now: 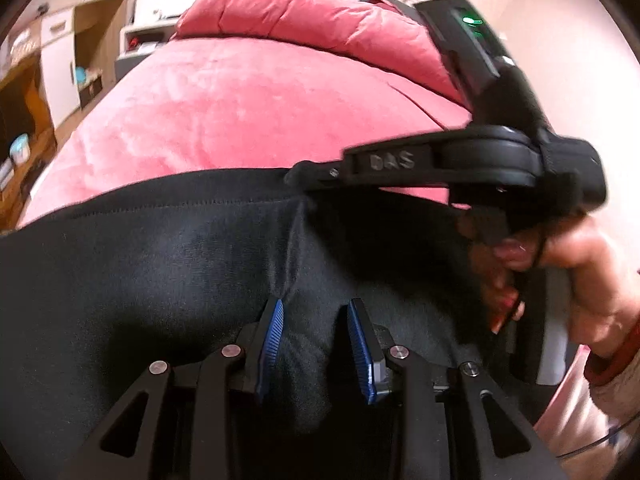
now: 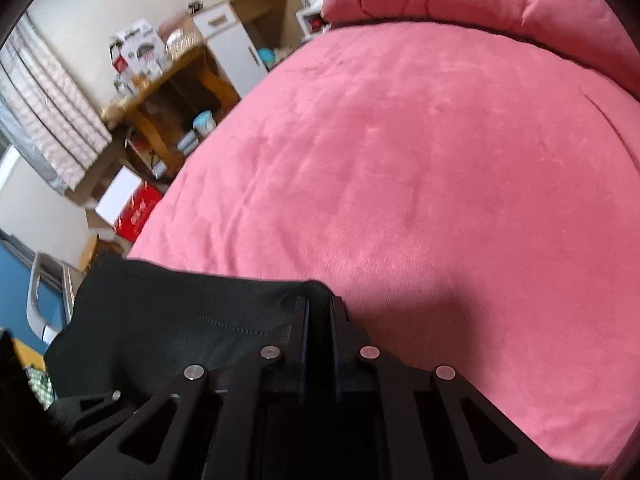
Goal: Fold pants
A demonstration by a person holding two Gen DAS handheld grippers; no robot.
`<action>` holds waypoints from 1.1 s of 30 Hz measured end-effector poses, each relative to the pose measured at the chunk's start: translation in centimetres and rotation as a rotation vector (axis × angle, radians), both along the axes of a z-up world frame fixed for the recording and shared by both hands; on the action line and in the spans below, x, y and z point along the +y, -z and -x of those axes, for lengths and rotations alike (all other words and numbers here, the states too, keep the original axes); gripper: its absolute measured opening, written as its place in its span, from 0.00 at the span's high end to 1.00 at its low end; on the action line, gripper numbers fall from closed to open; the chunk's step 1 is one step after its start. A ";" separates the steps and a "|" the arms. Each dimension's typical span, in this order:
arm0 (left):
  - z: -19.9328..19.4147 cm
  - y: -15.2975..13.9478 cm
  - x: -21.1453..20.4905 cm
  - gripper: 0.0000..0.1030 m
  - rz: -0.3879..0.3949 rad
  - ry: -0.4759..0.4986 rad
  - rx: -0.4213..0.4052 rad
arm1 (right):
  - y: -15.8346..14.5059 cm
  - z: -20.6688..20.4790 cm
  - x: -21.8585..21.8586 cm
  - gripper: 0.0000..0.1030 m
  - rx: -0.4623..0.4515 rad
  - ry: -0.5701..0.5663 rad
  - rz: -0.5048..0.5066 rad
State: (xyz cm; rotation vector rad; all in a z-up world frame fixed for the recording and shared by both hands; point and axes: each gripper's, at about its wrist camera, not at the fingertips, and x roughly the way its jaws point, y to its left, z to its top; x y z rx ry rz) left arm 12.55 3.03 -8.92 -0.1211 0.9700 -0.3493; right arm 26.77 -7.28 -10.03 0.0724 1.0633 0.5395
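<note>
Gripping one pants (image 1: 160, 272), two grippers

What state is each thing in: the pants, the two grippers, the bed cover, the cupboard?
Pants: black, spread on the bed, one edge pinched.
Left gripper: open, fabric between its fingers.
Right gripper: shut on the pants' edge.
Bed cover: pink, lying smooth.
Cupboard: door open.

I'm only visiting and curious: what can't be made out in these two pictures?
- Pants: in both views the frame edges and the grippers cut them off, so how far they are folded stays hidden.
- Right gripper: right view, black on black; the cloth between its closed jaws can't be seen.
- Shelf items: too small and blurred.
- Left gripper: the cloth under it is dark.
</note>
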 end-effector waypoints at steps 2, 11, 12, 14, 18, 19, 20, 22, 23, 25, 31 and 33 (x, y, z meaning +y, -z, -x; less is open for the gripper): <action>0.2 -0.1 -0.3 0.67 -0.023 0.005 -0.008 | 0.1 -0.2 -0.9 0.93 0.009 0.041 -0.046; -3.2 -3.0 0.6 0.67 0.100 -0.049 0.059 | -5.2 4.2 -7.5 0.84 -0.109 0.224 -0.248; -3.6 -3.2 0.3 0.67 0.095 -0.046 0.056 | -5.6 5.1 -8.1 0.84 -0.123 0.225 -0.240; -5.3 -3.3 -0.6 0.67 0.085 -0.032 0.056 | -5.6 6.5 -8.6 0.84 -0.125 0.218 -0.208; -8.3 -2.1 -2.6 0.67 0.004 -0.021 0.070 | -4.6 8.8 -8.9 0.85 -0.130 0.176 -0.058; -8.7 -1.8 -3.0 0.67 -0.021 -0.019 0.060 | -4.2 9.2 -9.1 0.85 -0.133 0.167 -0.024; -9.2 -1.7 -3.3 0.67 -0.056 -0.020 0.033 | -3.7 9.3 -8.9 0.86 -0.136 0.165 0.010; -9.9 -1.1 -3.8 0.64 -0.100 -0.027 0.006 | -2.8 9.2 -9.2 0.90 -0.148 0.191 0.084; -10.3 -0.6 -3.6 0.64 -0.085 -0.027 0.014 | -2.2 8.9 -9.3 0.95 -0.147 0.217 0.119; -9.9 -0.1 -3.4 0.64 -0.077 -0.024 -0.015 | -0.9 8.1 -10.1 1.00 -0.130 0.264 0.094; -7.4 -0.3 -3.7 0.63 -0.149 -0.010 -0.051 | -0.6 8.6 -11.9 1.00 -0.126 0.285 -0.022; -6.0 -0.7 -3.3 0.62 -0.154 -0.013 -0.038 | -1.5 9.5 -13.2 0.95 -0.098 0.321 -0.105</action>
